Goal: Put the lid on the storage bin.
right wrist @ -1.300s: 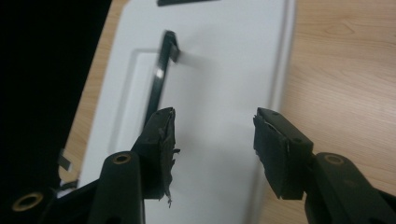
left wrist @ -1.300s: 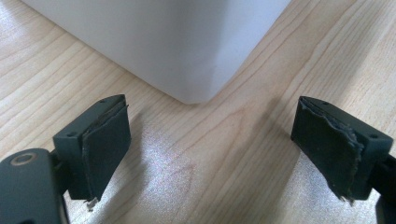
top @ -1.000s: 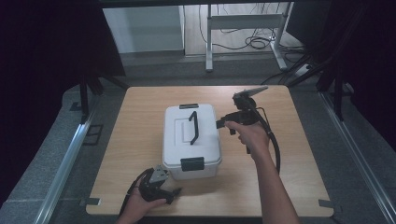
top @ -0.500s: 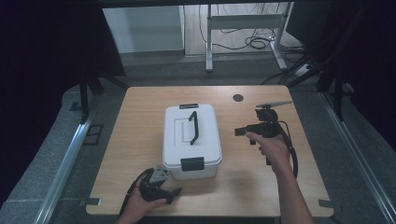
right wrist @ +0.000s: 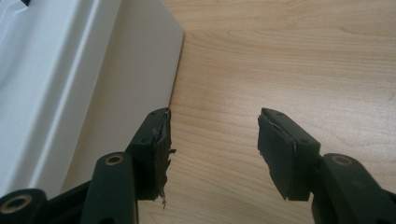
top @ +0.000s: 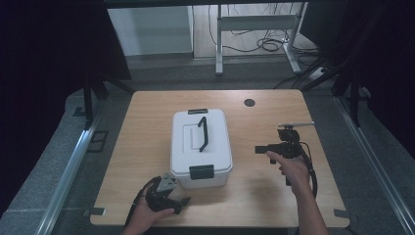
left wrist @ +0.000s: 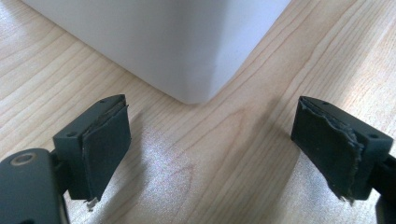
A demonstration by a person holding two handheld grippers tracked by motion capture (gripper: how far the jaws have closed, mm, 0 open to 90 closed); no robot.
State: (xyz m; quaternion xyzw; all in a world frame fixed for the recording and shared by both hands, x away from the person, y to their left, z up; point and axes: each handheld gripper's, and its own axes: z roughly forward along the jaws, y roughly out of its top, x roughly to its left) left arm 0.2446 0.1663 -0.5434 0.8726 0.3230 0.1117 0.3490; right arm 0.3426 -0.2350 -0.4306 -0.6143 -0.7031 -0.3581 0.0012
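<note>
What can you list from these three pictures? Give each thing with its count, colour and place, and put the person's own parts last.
Storage box: one, white, lid on, middle of the table.
Carry handle: one, black, lying on the box lid.
Latches: two, black, one at the near end of the box and one at the far end.
Table: one, light wood, with a dark round hole near its far edge.
Metal frame: one, grey, on the floor beyond the table, with cables beside it.
Left gripper: one, black, jaws open, by the box's near left corner.
Right gripper: one, black, jaws open, nothing between them, right of the box.
Hands: two, one on each gripper.
</note>
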